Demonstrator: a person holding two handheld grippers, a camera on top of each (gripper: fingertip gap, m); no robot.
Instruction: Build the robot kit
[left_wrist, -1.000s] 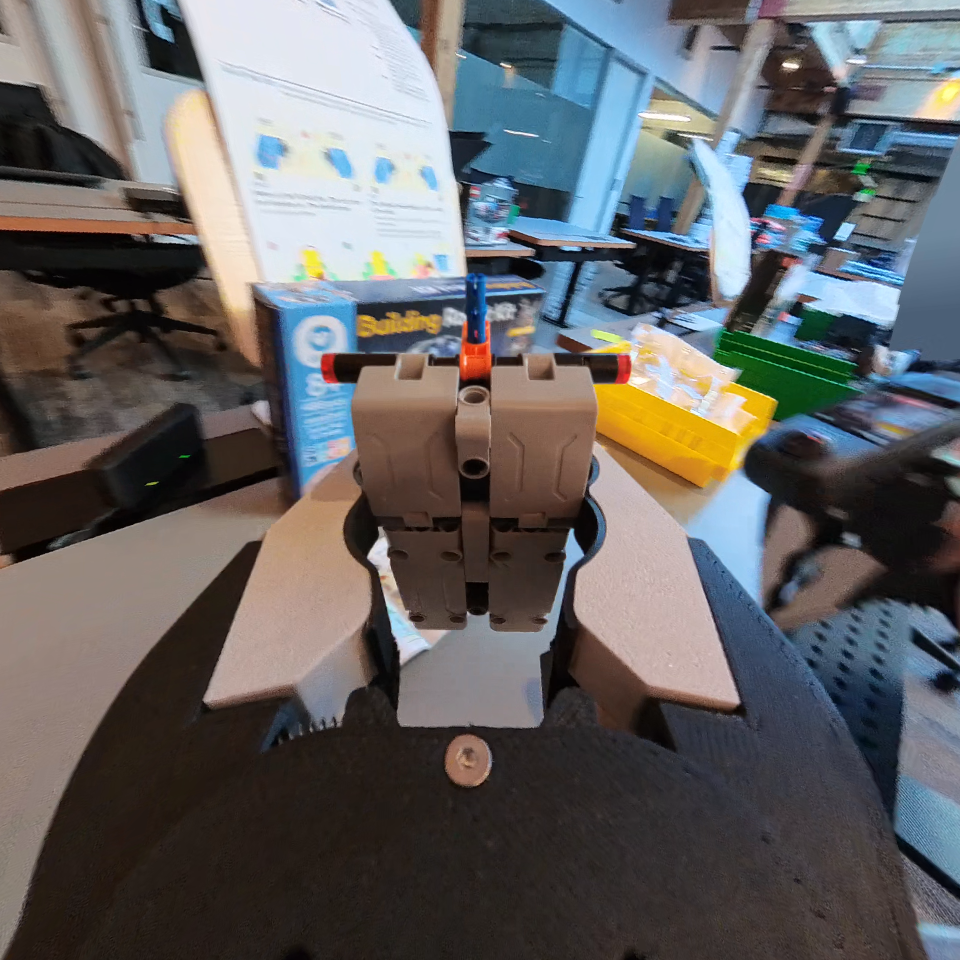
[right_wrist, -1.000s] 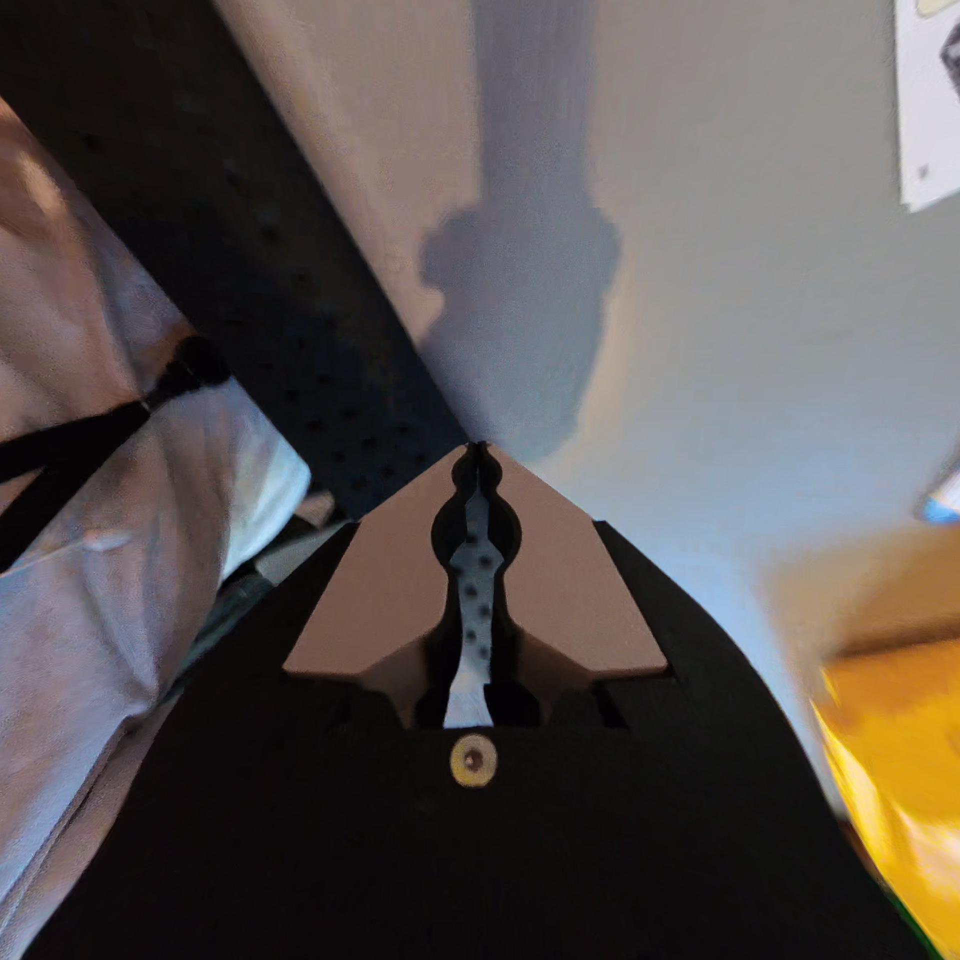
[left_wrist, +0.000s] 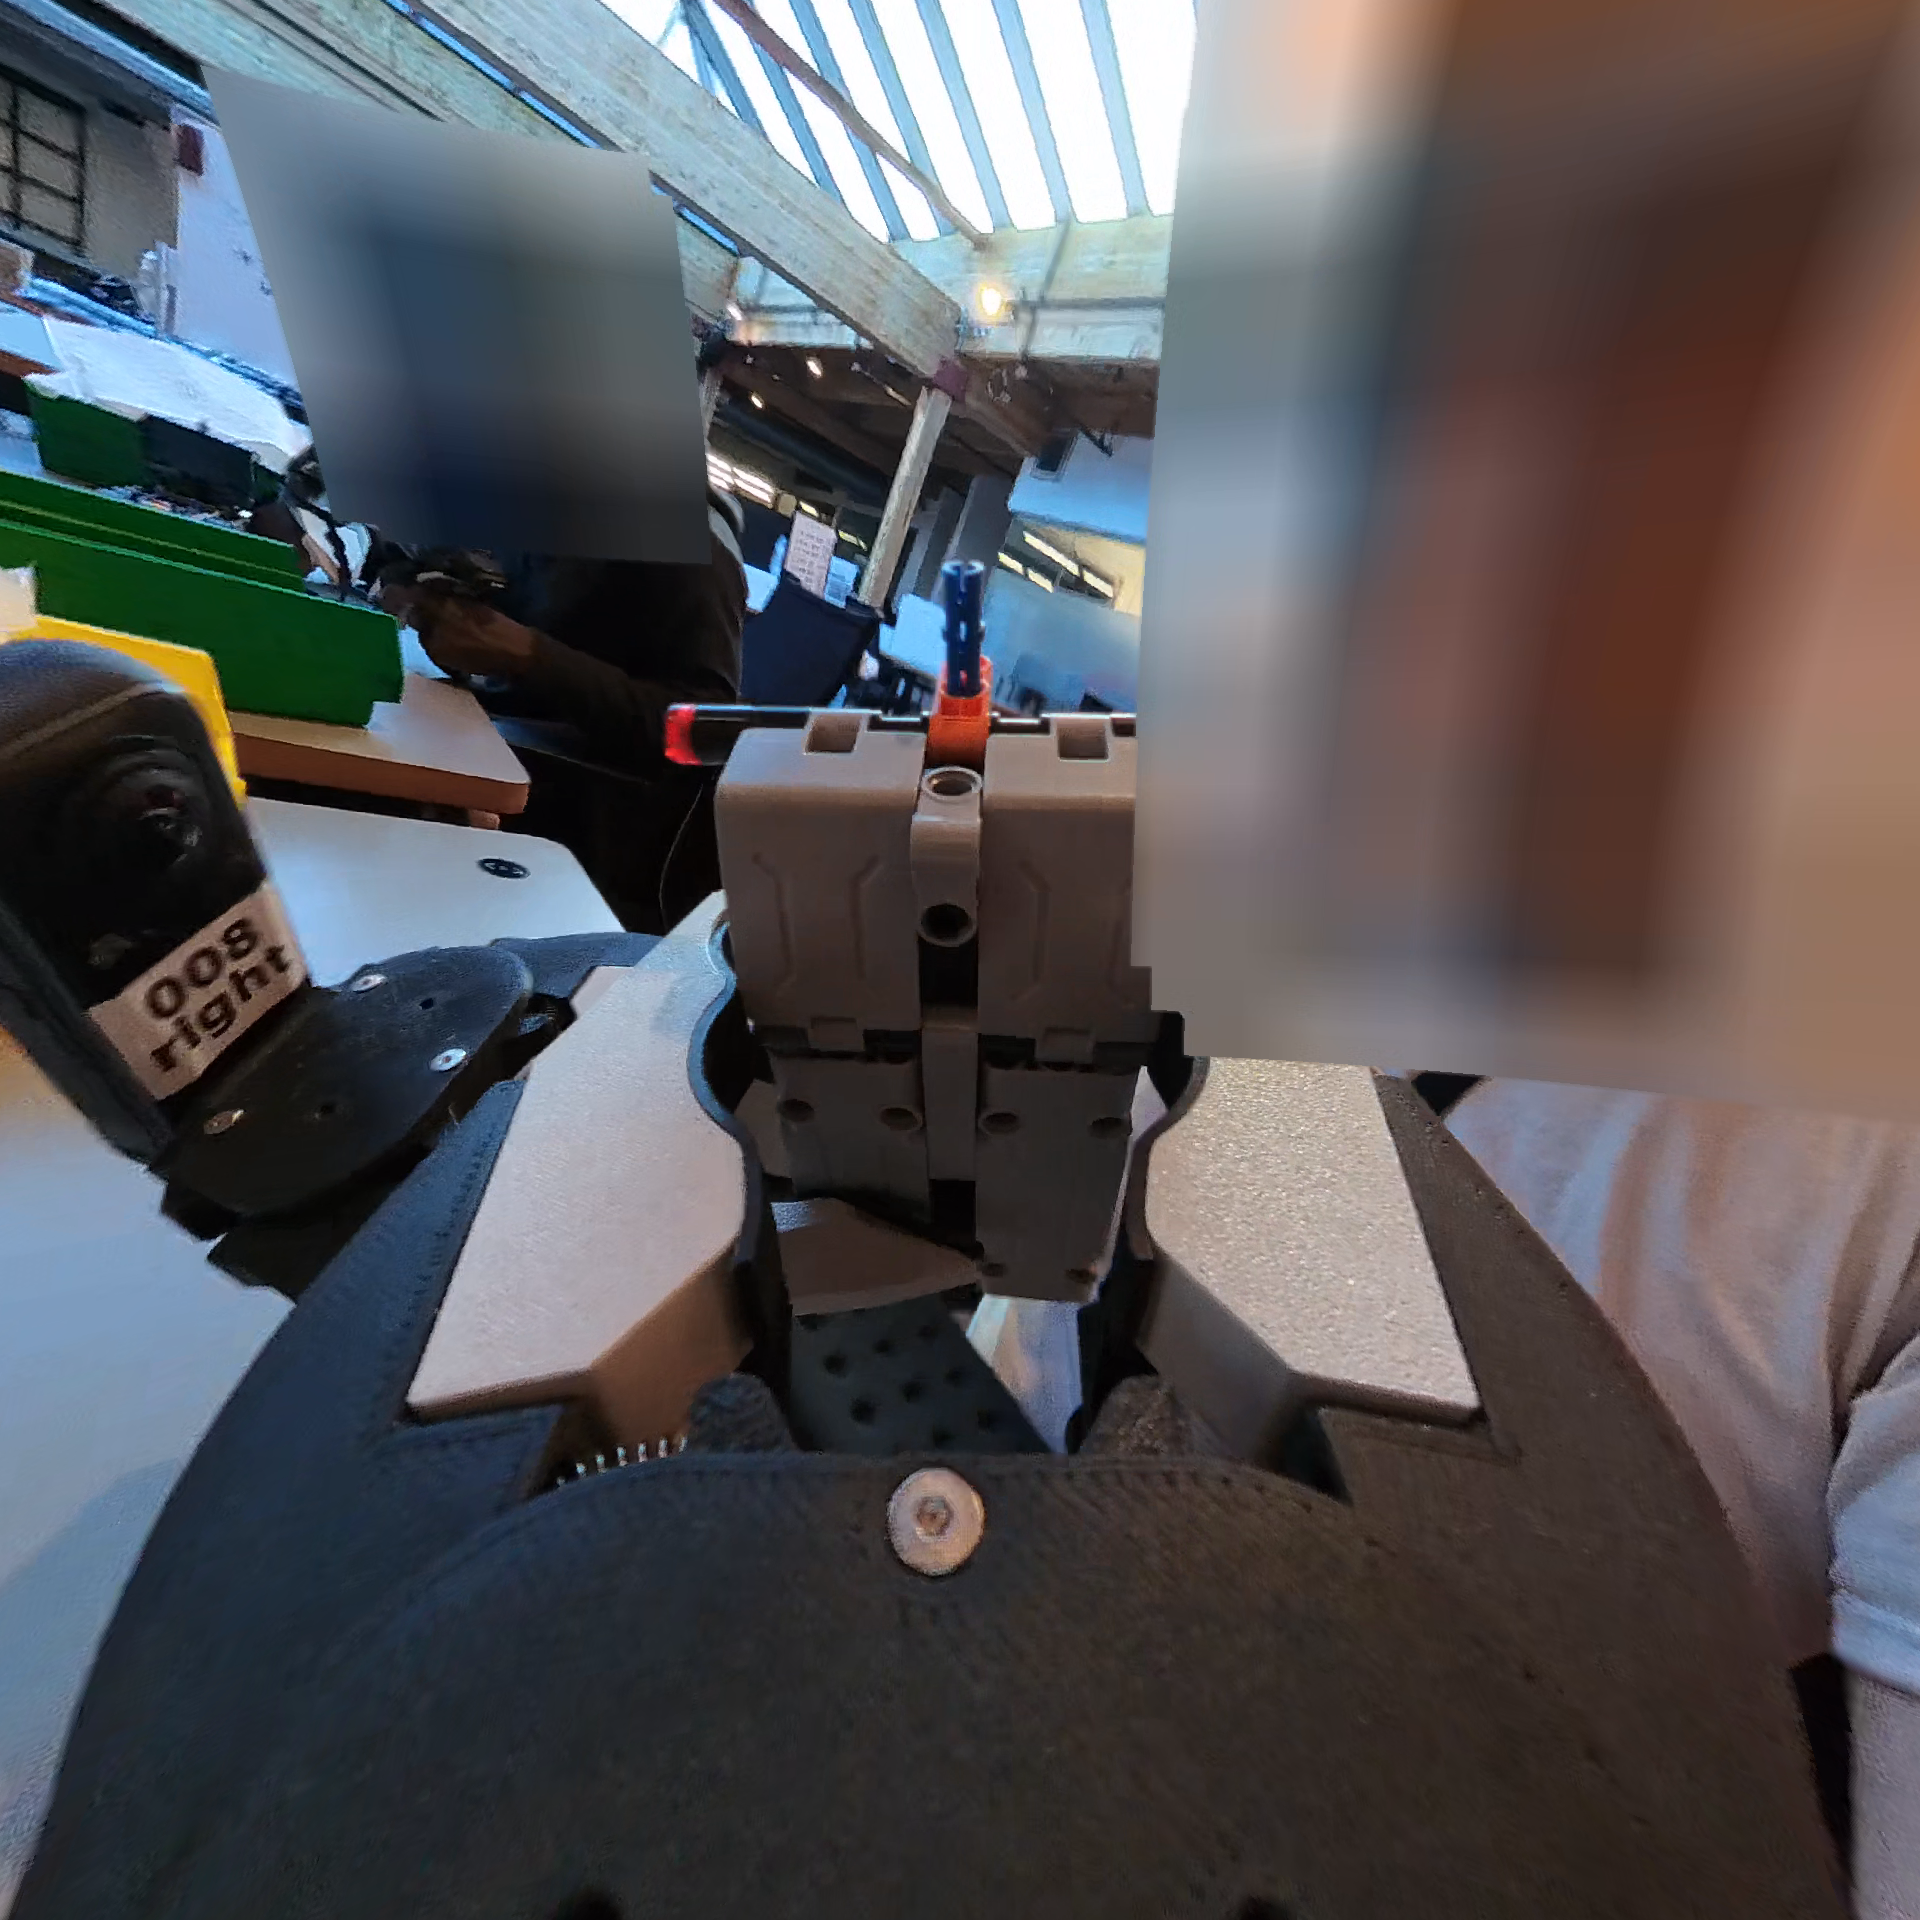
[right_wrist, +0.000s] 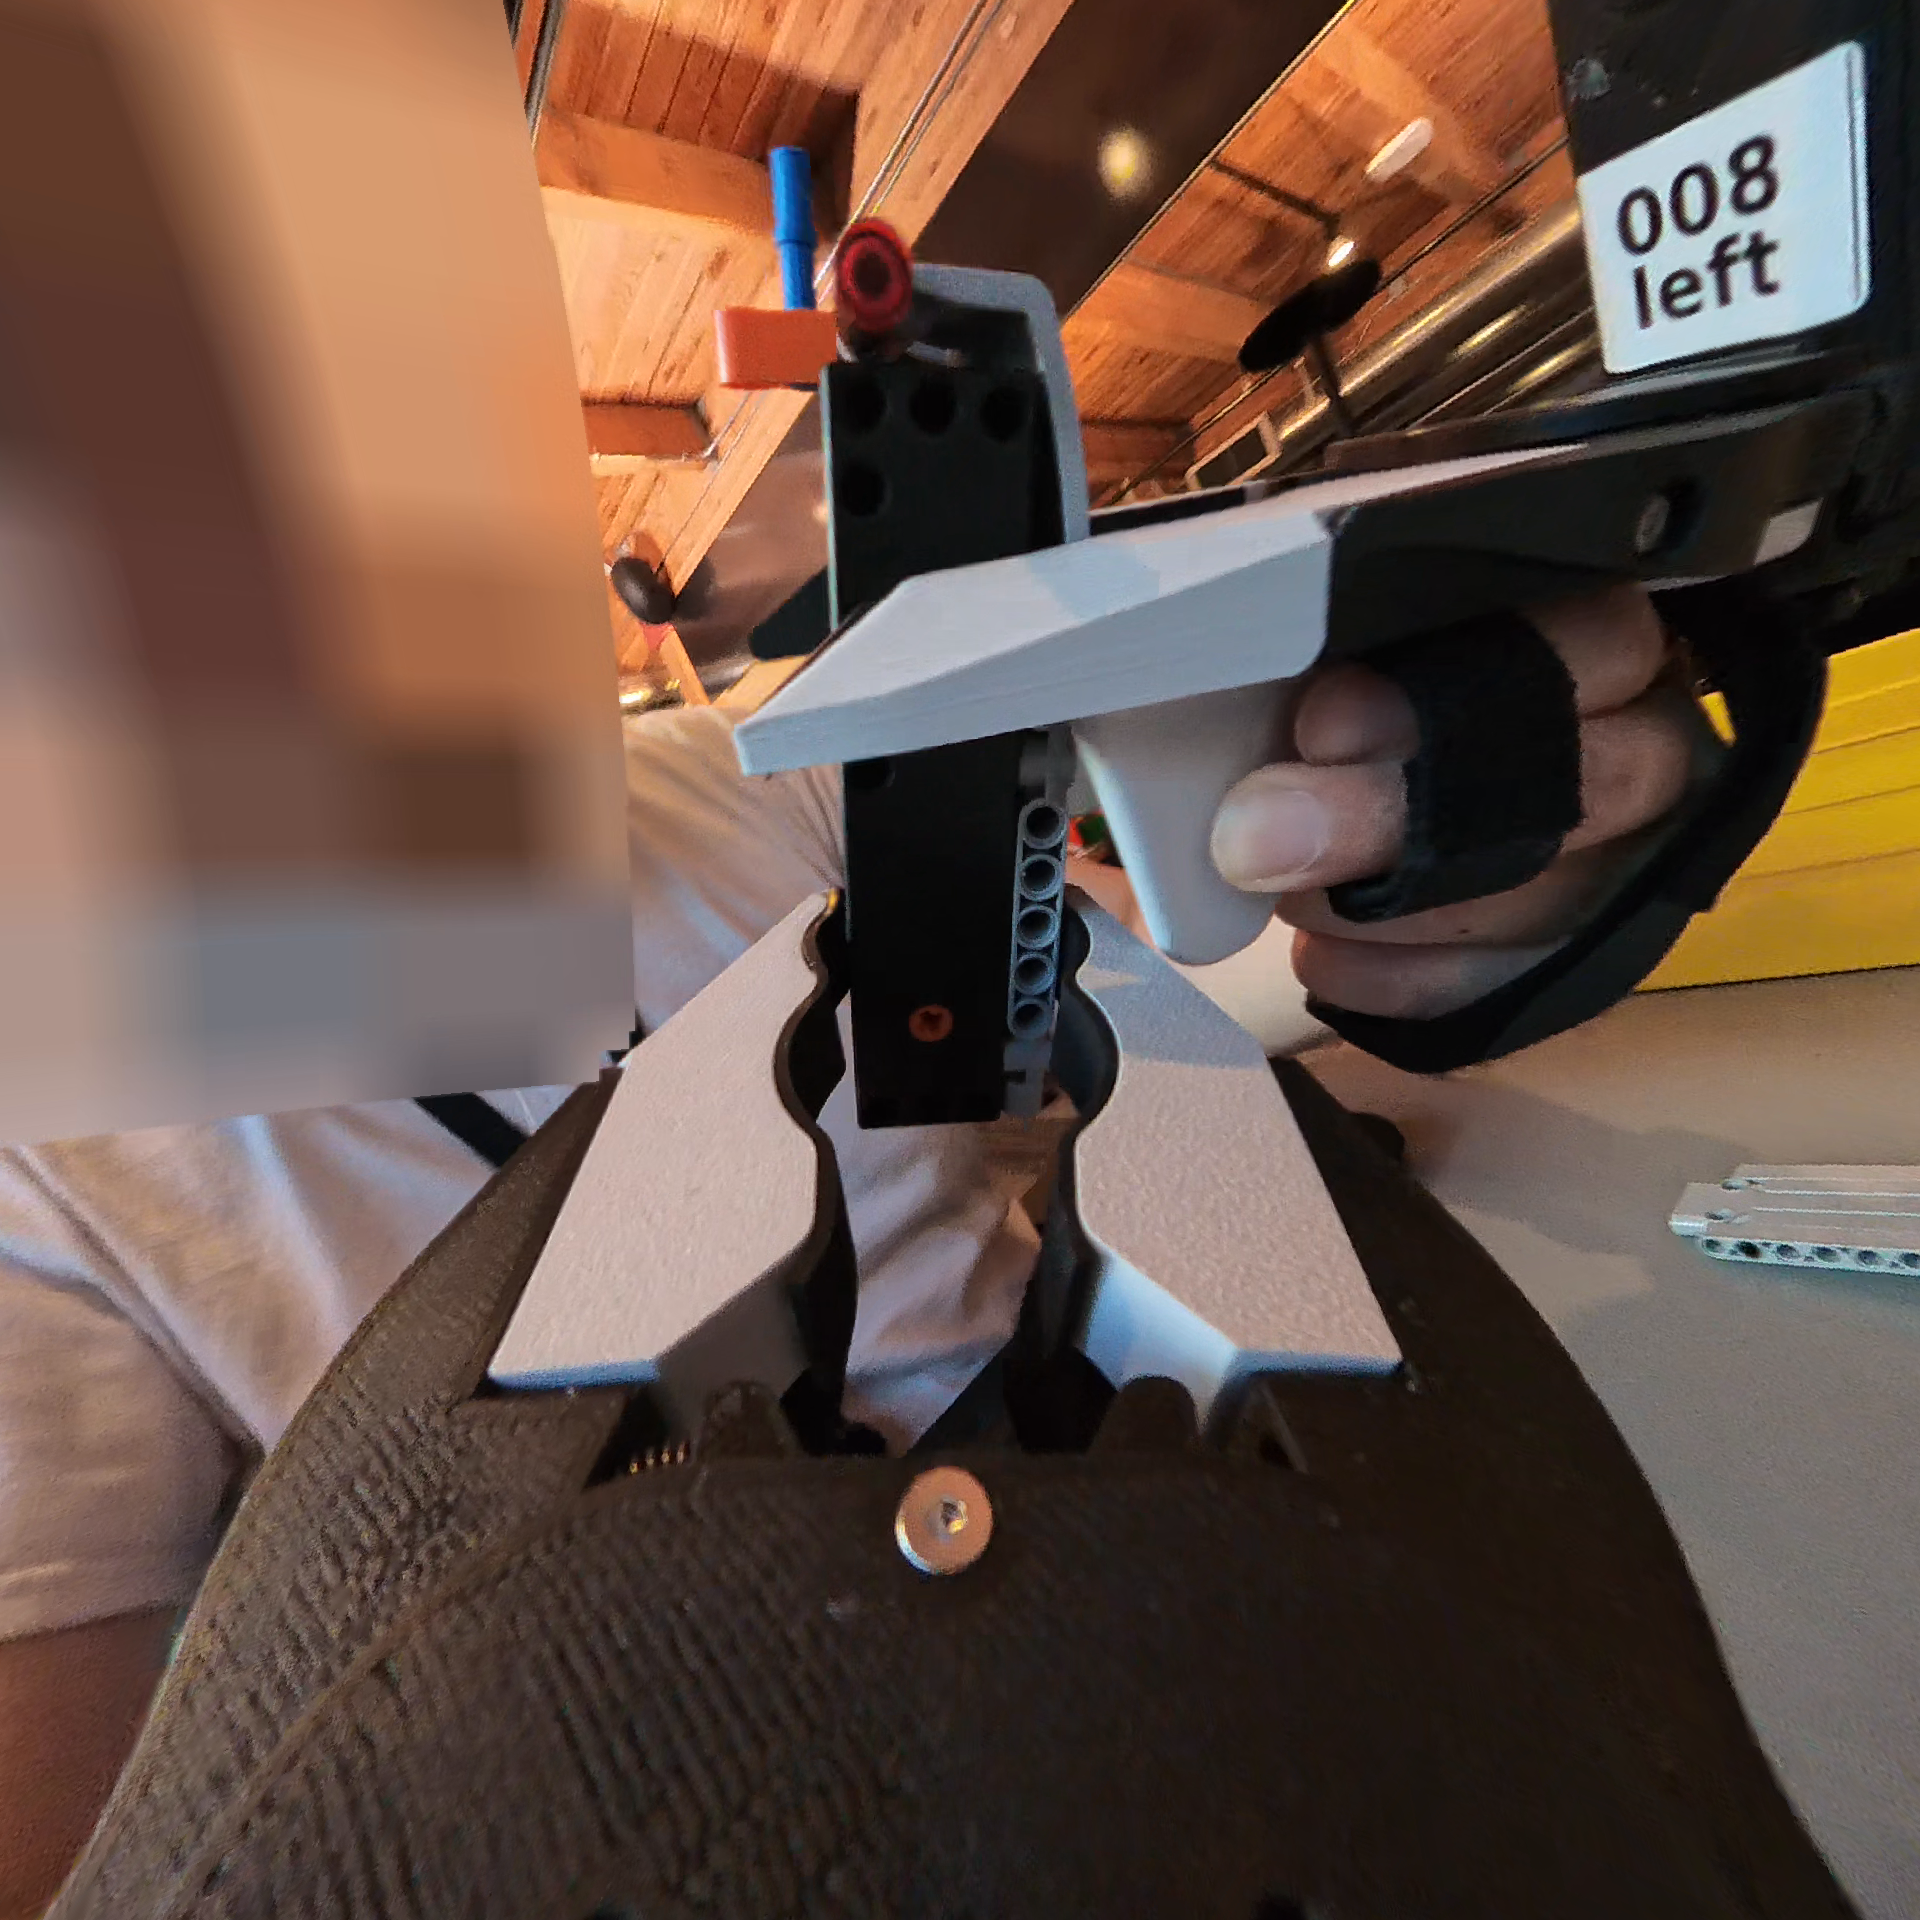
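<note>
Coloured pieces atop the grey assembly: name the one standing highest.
The blue pin, upright in the orange connector atop the grey assembly; the red-tipped axle lies crosswise, lower.

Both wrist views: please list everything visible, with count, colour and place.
toy assembly: one, grey and black, upright in the air
axle: one, black with a red tip, across the assembly's top
connector: one, orange, on the axle
pin: one, blue, standing in the connector
beam: one, light grey, flat on the table
green bins: at least two, far left
yellow bin: one, behind the hand
background person: one, dark clothes, at a far desk
hand: one, on the left tool's handle
left tool: shut on the assembly
right tool: fingers astride the assembly's lower end, contact unclear
</note>
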